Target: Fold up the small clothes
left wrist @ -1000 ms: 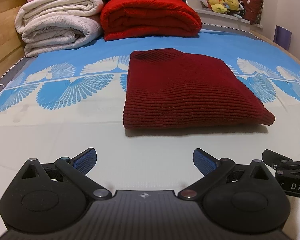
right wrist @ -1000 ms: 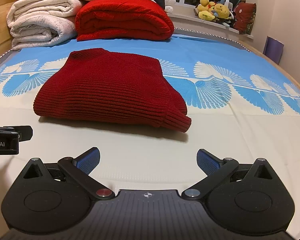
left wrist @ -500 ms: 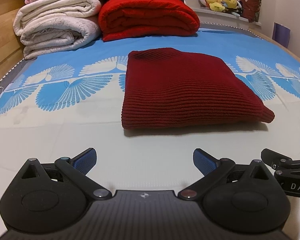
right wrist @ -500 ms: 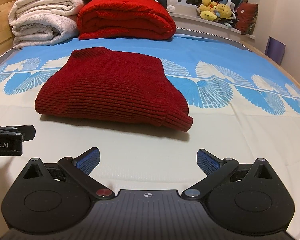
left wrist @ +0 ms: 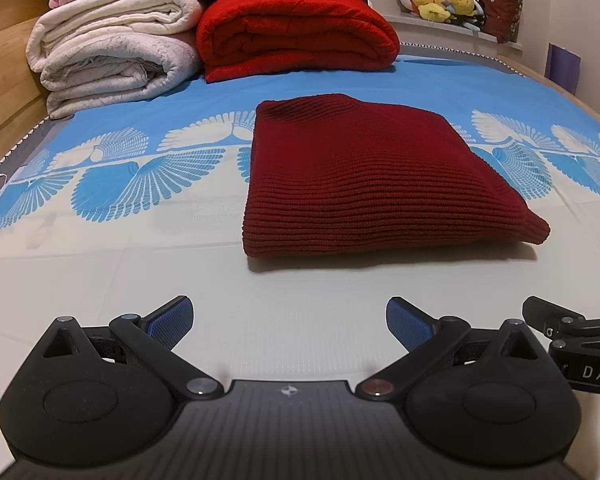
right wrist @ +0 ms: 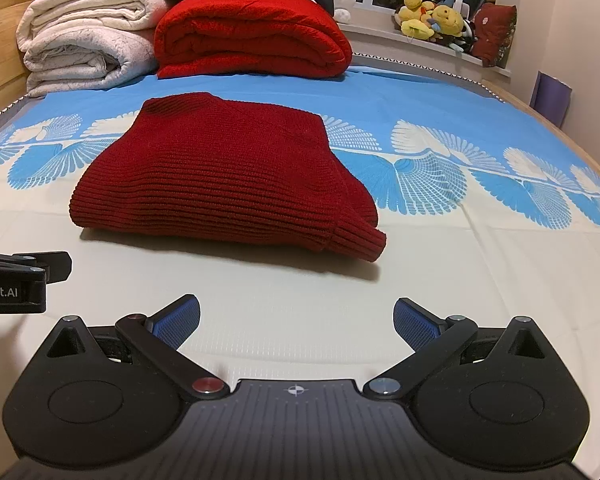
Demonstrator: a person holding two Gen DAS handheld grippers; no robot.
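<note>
Both tools have drifted back a touch from the dark red ribbed knit sweater [left wrist: 364, 176], which sits slightly farther off than a second ago and is otherwise unchanged. It lies folded into a thick rectangle on the blue-and-cream patterned bed sheet [left wrist: 120, 264], well short of the rolled bright red fleece blanket [left wrist: 296, 36]. The left tool [left wrist: 288, 320] and right tool [right wrist: 296, 322] hover released over bare sheet, blue pads spread, gripping nothing. One risk, I judge: the cuffed corner [right wrist: 360, 240] pokes out at the near right, so a careless nudge or snag there could pull the bulky layers loose and undo the fold.
</note>
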